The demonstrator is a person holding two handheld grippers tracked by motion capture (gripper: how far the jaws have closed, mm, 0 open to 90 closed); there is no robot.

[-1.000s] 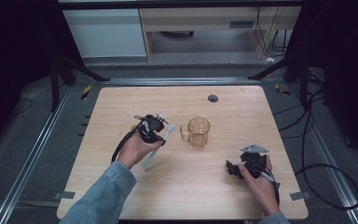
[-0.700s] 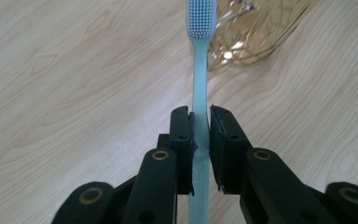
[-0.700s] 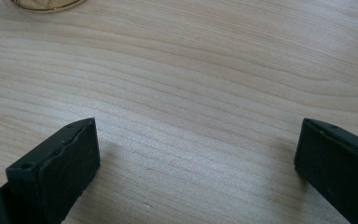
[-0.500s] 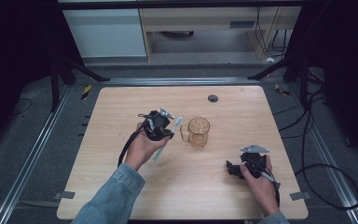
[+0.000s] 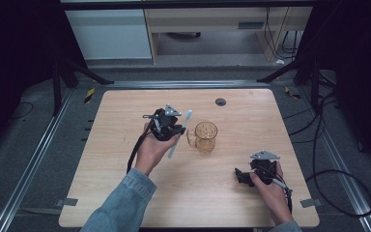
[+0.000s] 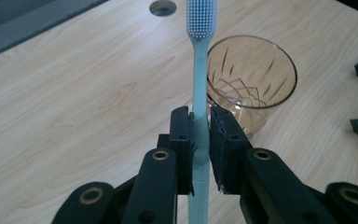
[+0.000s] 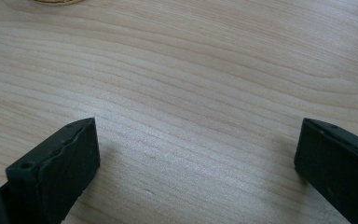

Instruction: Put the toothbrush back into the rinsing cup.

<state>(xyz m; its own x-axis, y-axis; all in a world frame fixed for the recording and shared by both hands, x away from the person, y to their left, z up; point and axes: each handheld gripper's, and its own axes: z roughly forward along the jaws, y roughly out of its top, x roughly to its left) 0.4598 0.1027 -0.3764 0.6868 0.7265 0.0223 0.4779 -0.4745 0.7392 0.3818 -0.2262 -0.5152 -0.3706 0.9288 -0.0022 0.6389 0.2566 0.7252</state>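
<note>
The counter carries an amber glass cup near its middle. Since a second ago the left tongs, clamped on a pale blue toothbrush, have lifted it upright at the cup's nine o'clock, ready for dropping in. The right tongs rest apart at five o'clock.

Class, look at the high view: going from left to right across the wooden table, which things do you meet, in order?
left gripper → light blue toothbrush → amber glass cup → right gripper
</note>
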